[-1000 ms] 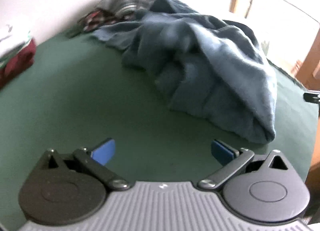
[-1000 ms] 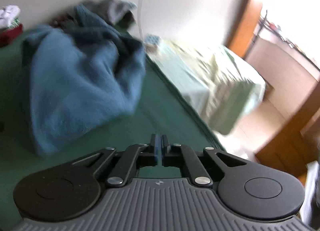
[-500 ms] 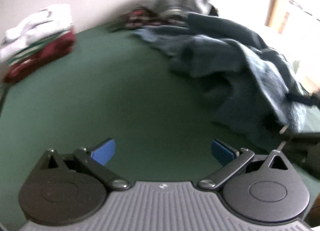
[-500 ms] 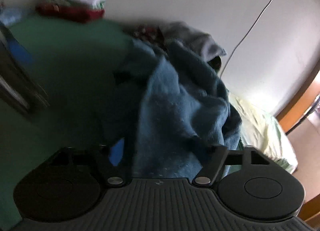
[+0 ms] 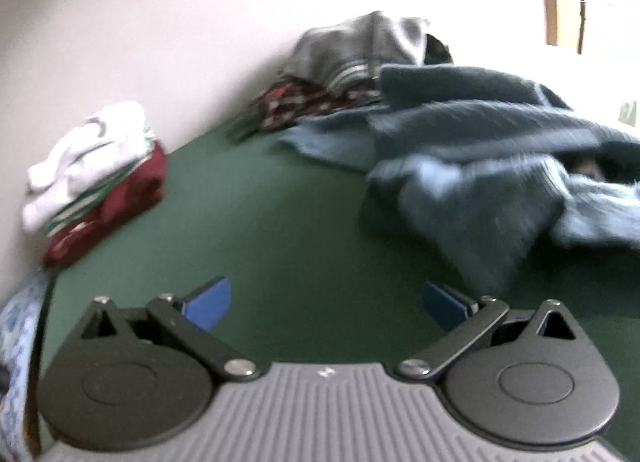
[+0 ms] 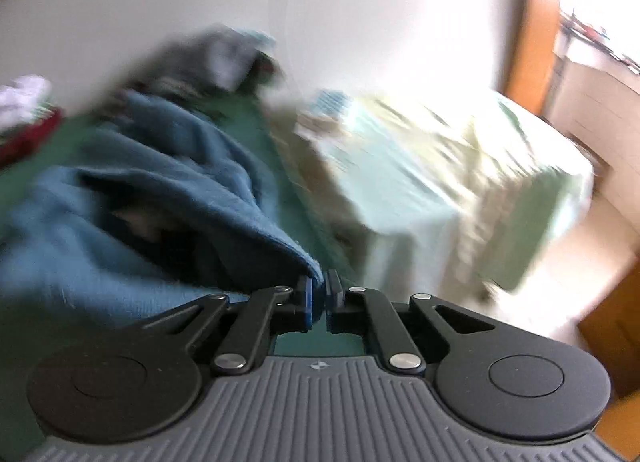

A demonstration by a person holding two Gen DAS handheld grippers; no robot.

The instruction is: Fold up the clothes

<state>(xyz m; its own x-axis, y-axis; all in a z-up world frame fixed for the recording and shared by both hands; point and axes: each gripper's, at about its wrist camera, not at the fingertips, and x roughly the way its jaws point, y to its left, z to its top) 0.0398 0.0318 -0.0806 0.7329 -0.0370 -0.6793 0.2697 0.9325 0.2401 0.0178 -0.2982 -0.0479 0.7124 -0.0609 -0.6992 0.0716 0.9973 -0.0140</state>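
While the left gripper [image 5: 324, 302] hangs open, the right gripper [image 6: 318, 296] pinches the blue sweater [image 6: 132, 198] by a corner, likely for spreading.

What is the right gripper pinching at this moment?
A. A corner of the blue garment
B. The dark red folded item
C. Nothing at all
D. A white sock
A: in the right wrist view the right gripper has its jaws nearly closed on a corner of the blue garment, while the left gripper is open over the green surface.
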